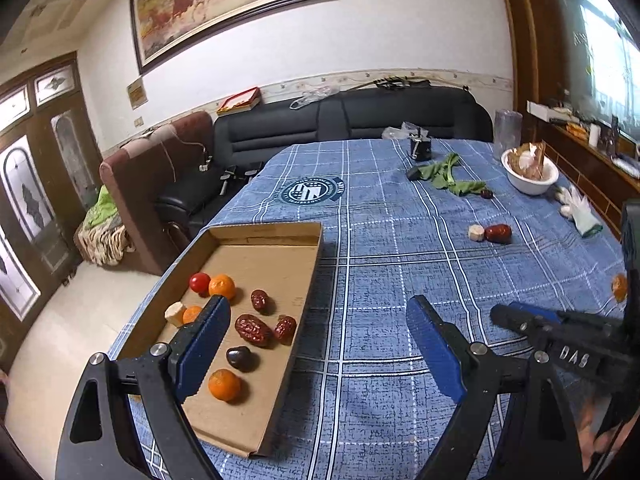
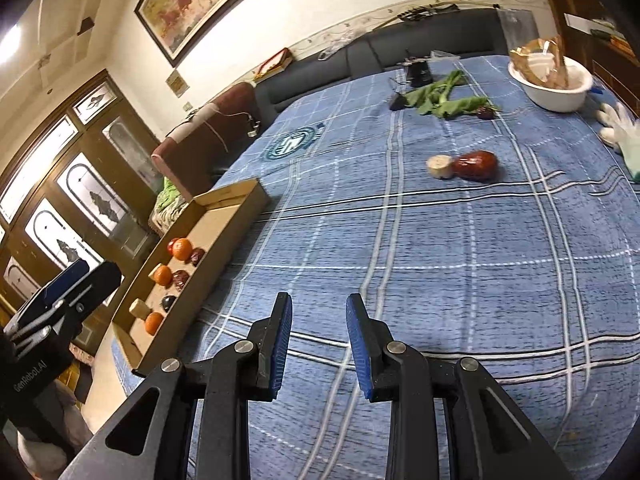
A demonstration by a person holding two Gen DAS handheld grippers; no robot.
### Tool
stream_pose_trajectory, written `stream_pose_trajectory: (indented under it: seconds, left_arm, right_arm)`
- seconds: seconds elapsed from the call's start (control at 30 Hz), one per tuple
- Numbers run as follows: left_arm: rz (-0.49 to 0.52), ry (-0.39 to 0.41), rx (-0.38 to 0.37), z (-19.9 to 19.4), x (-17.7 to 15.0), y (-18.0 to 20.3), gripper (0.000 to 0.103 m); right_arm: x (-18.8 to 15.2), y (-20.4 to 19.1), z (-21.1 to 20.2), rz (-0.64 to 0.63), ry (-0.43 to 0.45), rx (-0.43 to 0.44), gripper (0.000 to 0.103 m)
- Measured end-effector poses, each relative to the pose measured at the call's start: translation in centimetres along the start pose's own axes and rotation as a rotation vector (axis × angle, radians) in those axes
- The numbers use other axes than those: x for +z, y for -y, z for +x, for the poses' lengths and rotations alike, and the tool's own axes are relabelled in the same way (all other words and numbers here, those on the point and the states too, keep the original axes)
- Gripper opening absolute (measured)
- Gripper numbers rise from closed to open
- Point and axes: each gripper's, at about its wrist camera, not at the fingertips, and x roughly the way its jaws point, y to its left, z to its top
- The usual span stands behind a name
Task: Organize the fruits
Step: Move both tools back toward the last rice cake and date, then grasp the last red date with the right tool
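Note:
A shallow cardboard tray lies on the left of the blue checked tablecloth. It holds several fruits: small oranges, wrinkled red dates, a cherry tomato, a dark fruit and a pale chunk. My left gripper is open wide, with one finger over the tray and the other over bare cloth. My right gripper hovers over the cloth right of the tray, jaws narrowly apart with nothing between them. A loose red date and a pale chunk lie further ahead.
Green leafy stalks, a small dark fruit, a black object and a white bowl sit at the far end. A white glove lies at the right edge. An orange shows behind the right gripper. Sofas stand beyond the table.

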Motion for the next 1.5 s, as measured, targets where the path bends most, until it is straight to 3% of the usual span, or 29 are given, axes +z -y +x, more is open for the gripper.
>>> stream_pose_trajectory:
  seconds: [0.2,0.33,0.47,0.67,0.97,1.1,1.27,1.37,1.5]
  left_arm:
    - [0.014,-0.051,-0.102,1.4,-0.7,0.8,0.089]
    - [-0.053,-0.124,-0.206,2.9,-1.4,0.7,0.089]
    - [-0.065,-0.19,-0.306,4.2,-2.2,1.6,0.08]
    - [-0.067,-0.176,-0.32,4.5,-2.1,1.7,0.08]
    - [-0.11,-0.22,-0.345,6.0,-2.3,1.0,0.08]
    - [-0.113,-0.226,-0.346,6.3,-2.5,0.8,0.08]
    - [-0.142,-0.229,-0.36,6.8,-2.5,0.4,0.08]
    - [-0.153,-0.243,-0.374,7.1,-2.6,0.5,0.08]
    - [-0.141,-0.232,-0.358,6.5,-2.6,0.6,0.081]
  right_arm:
    - [0.4,1.7,-0.5,0.027,0.013,-0.029,0.031]
    - [1.3,3.3,-1.2,0.037,0.03,-0.083,0.031]
    - [3.3,5.7,-1.7,0.05,0.054,-0.177,0.031]
    - [7.5,9.2,0.0,0.078,0.076,-0.281,0.031]
    - [12.6,12.6,6.4,0.149,0.011,-0.301,0.031]
    - [12.3,12.2,7.3,0.133,-0.042,-0.236,0.033]
    - [9.8,10.7,4.9,0.101,-0.084,-0.157,0.033]
    - [9.1,9.6,4.3,0.06,-0.062,-0.172,0.033]
    - [8.6,7.9,5.2,-0.034,-0.046,-0.228,0.044]
